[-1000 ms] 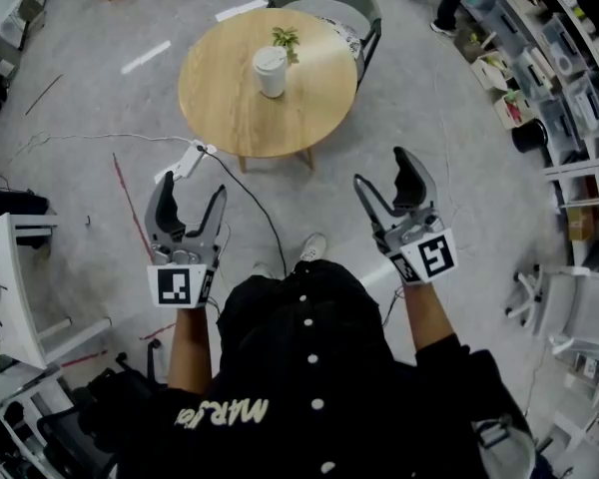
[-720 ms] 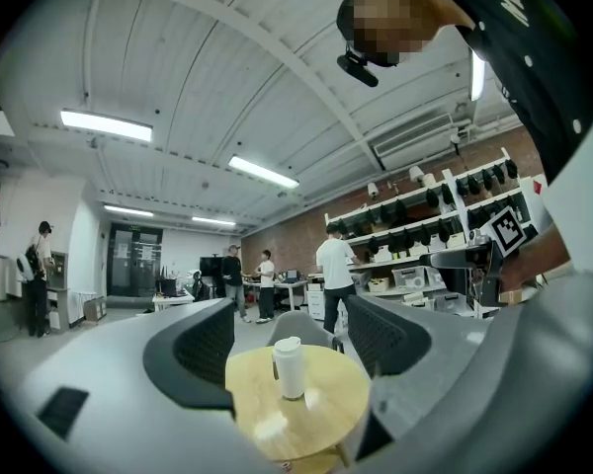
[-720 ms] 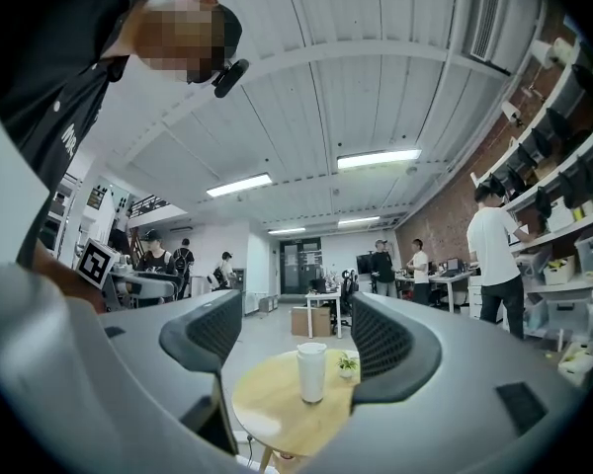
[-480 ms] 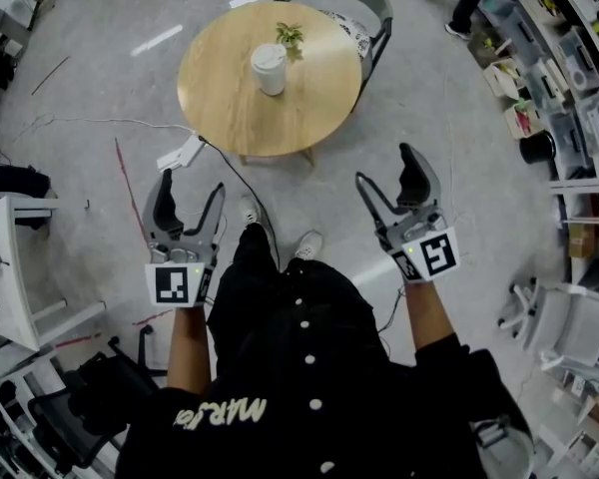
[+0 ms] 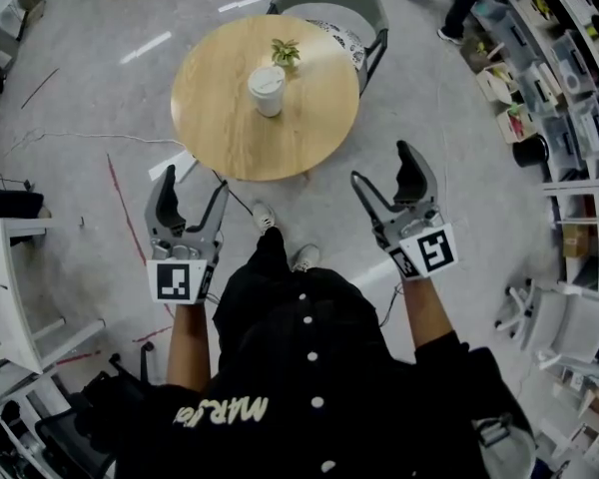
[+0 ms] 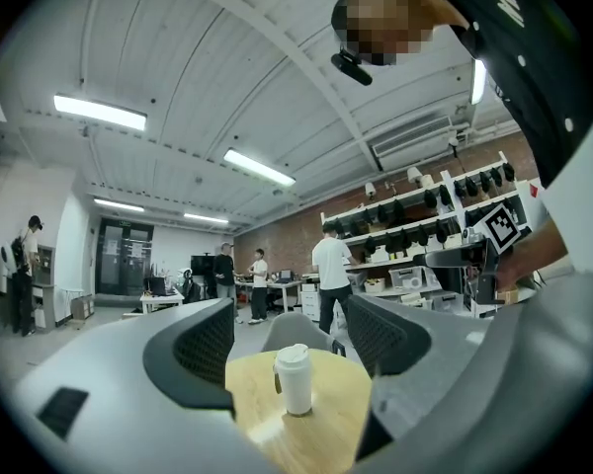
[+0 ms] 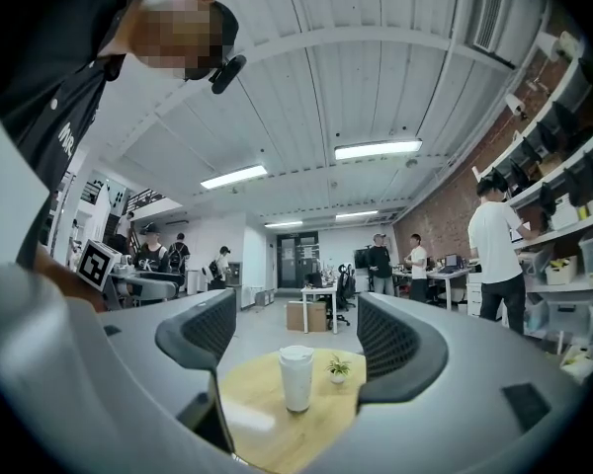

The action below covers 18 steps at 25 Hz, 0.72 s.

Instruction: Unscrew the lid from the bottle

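1. Grey-jawed, the left gripper [image 5: 193, 183] is held out in front of the person's body with its jaws standing wide apart and nothing between the pads. Its own view looks across open floor to the bottle, which sits far beyond the jaw tips.
2. The bottle [image 5: 267, 90] stands upright near the middle of a round wooden table [image 5: 220, 128], with its white lid [image 5: 267, 75] on top. A small potted plant [image 5: 286, 52] stands just beside it on the far side. The bottle is well apart from both grippers, ahead of them and roughly between their lines of aim.
3. The right gripper [image 5: 382, 166] is level with the left one. Its jaws are opening, and they are empty: in its own view the bottle only shows through the gap, far off on the table.
4. By my reading the task is at the approach, with no grip taken and no turning begun. The next move calls for stepping up to the table, lowering both grippers to the bottle, clamping one on the body to steady it and setting the other round the lid to twist.
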Available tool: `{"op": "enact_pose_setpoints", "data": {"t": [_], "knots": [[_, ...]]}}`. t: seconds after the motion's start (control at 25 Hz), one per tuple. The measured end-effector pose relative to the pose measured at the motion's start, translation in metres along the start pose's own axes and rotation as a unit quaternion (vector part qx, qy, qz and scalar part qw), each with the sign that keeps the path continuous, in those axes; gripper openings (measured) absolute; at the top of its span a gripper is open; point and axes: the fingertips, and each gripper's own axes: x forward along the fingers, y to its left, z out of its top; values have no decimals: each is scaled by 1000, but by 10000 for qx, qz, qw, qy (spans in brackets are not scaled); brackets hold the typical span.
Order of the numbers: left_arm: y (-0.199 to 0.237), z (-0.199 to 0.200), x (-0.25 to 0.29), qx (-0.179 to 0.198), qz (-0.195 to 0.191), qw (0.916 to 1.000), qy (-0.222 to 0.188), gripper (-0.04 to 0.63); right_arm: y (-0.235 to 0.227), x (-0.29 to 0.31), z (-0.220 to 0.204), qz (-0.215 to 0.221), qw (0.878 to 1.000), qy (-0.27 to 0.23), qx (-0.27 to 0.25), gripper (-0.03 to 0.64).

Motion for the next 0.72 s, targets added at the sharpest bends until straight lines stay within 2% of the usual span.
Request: {"op": "enact_pose_setpoints", "data": {"t": [0.44, 0.72], "knots": [[69, -4, 80, -139, -143, 9997, -122, 344, -26, 93, 13, -79, 9996, 1, -279, 376], [104, -16, 117, -109, -452, 9989, -100, 344, -34, 144, 13, -208, 9993, 29, -313, 377]]}}
